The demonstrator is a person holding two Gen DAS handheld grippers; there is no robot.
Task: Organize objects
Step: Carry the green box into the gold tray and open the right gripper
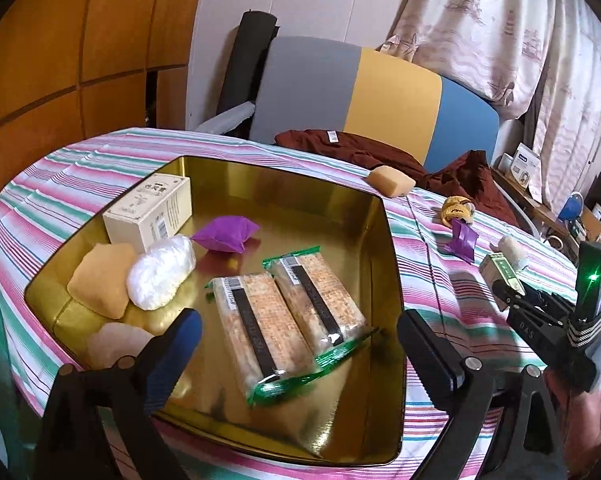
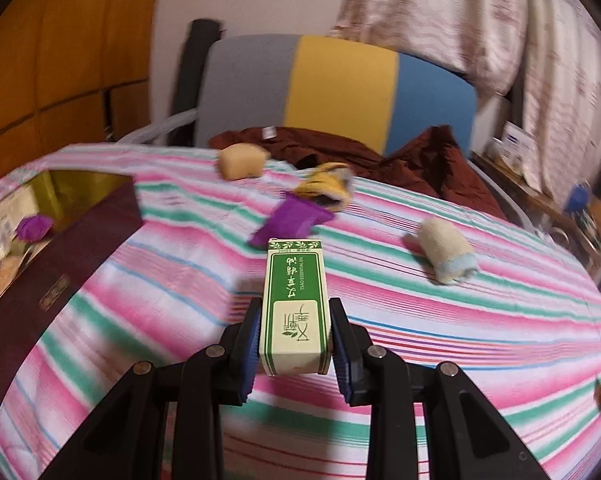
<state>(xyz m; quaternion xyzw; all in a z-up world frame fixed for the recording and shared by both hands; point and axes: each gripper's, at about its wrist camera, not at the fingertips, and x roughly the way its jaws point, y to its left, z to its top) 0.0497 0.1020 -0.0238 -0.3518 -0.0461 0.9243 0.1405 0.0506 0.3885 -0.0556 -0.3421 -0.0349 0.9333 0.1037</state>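
A gold tin (image 1: 384, 240) sits on the striped table and holds two cracker packs (image 1: 288, 316), a cream box (image 1: 150, 212), a purple sachet (image 1: 224, 234), a white pouch (image 1: 160, 274) and tan cakes (image 1: 100, 278). My left gripper (image 1: 296, 332) hovers open and empty over the tin's near side. My right gripper (image 2: 294, 334) is shut on a green and cream essential oil box (image 2: 294, 304), held above the cloth right of the tin; it also shows in the left wrist view (image 1: 500, 274).
On the striped cloth (image 2: 460, 320) lie a purple sachet (image 2: 292, 220), a yellow pouch (image 2: 326, 188), a tan cake (image 2: 242, 160) and a cream roll (image 2: 446, 248). The tin's maroon side (image 2: 56, 280) is at left. A brown garment (image 2: 360, 152) and a chair (image 2: 340, 88) stand behind.
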